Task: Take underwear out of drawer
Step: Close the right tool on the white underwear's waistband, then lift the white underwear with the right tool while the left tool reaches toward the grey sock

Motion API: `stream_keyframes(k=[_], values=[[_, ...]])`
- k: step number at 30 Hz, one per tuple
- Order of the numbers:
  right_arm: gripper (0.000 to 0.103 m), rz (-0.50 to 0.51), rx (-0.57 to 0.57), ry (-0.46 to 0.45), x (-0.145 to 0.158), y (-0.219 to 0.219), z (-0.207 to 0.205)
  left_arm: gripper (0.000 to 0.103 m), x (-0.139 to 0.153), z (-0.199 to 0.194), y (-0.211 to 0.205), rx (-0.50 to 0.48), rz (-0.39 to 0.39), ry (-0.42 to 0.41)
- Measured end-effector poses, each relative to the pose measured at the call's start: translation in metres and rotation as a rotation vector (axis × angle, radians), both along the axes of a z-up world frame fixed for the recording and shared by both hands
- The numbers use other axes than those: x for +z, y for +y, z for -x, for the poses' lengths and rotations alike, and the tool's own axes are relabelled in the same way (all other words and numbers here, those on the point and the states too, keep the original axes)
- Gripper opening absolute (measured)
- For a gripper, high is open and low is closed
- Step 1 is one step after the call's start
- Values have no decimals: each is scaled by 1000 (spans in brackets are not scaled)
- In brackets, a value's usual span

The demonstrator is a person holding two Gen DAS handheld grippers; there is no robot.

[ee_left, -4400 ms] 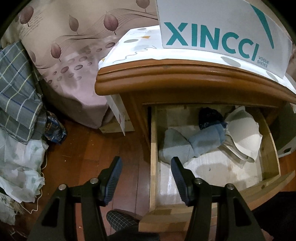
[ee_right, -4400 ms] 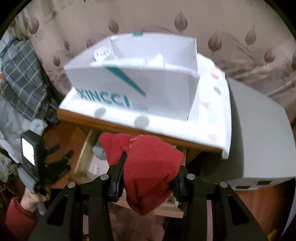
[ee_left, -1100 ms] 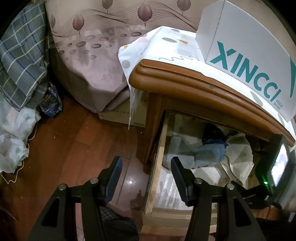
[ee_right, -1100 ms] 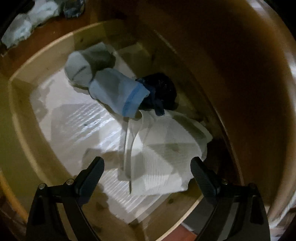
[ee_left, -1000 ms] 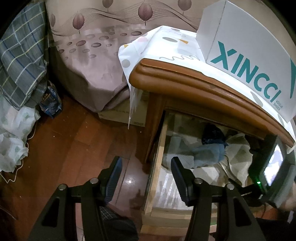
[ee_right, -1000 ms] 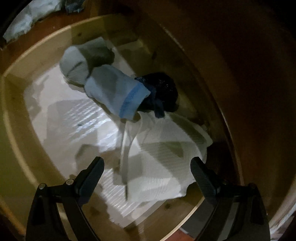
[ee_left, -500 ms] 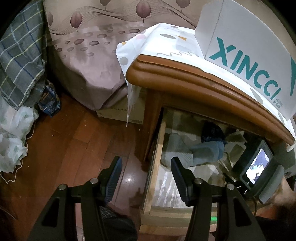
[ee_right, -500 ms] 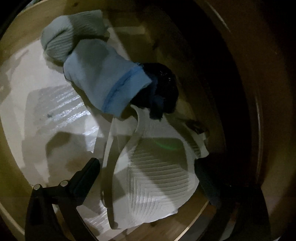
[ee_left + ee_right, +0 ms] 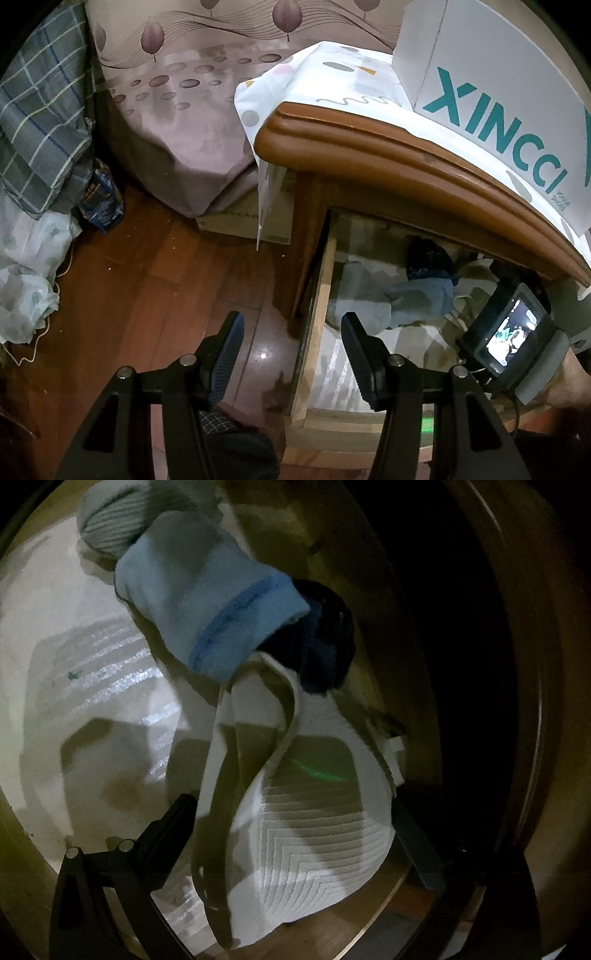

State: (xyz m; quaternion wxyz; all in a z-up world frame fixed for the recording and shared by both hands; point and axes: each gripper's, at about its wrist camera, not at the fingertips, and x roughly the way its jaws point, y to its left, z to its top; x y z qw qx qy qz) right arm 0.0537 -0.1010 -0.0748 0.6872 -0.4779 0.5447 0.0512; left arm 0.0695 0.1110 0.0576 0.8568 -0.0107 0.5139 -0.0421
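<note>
Underwear (image 9: 317, 834), a white ribbed piece, lies in the open drawer (image 9: 321, 295) against its right wall, below the light-blue sock (image 9: 207, 605) and a dark bundle (image 9: 325, 635). The right tongs (image 9: 295, 834) stand spread wide, one finger on each side of the white piece, not clamped. The left tongs (image 9: 291, 350) hang open and empty above the drawer's left wall and the wooden floor (image 9: 147, 280).

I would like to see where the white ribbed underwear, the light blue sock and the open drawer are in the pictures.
white ribbed underwear (image 9: 317, 842), right wrist view, on its ribbed front panel.
light blue sock (image 9: 207, 602), right wrist view, on the middle of its body.
open drawer (image 9: 321, 295), left wrist view, on its left side wall.
</note>
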Motion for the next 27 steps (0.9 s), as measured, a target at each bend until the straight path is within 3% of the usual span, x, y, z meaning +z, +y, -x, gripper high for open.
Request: stream_keyframes(k=[5, 7, 9, 11, 13, 15, 21, 27], values=[[102, -8, 0, 10, -1, -6, 0, 56, 0, 0, 3, 7, 9, 0], [96, -40, -12, 34, -3, -11, -5, 56, 1, 1, 3, 5, 6, -3], [79, -41, -44, 36, -8, -21, -11, 56, 1, 1, 3, 4, 3, -3], [76, -66, -78, 33, -7, -34, -17, 56, 0, 0, 3, 6, 5, -1], [57, -63, -114, 17, -6, -44, -24, 56, 1, 0, 3, 6, 6, -1], [52, -80, -116, 20, -6, -47, -25, 56, 1, 0, 2, 6, 4, -1], [46, -194, -180, 53, 13, -51, -31, 56, 1, -1, -1, -9, -14, 1], [45, -359, -279, 143, 33, -56, -31, 56, -2, -1, -4, -21, -26, 10]])
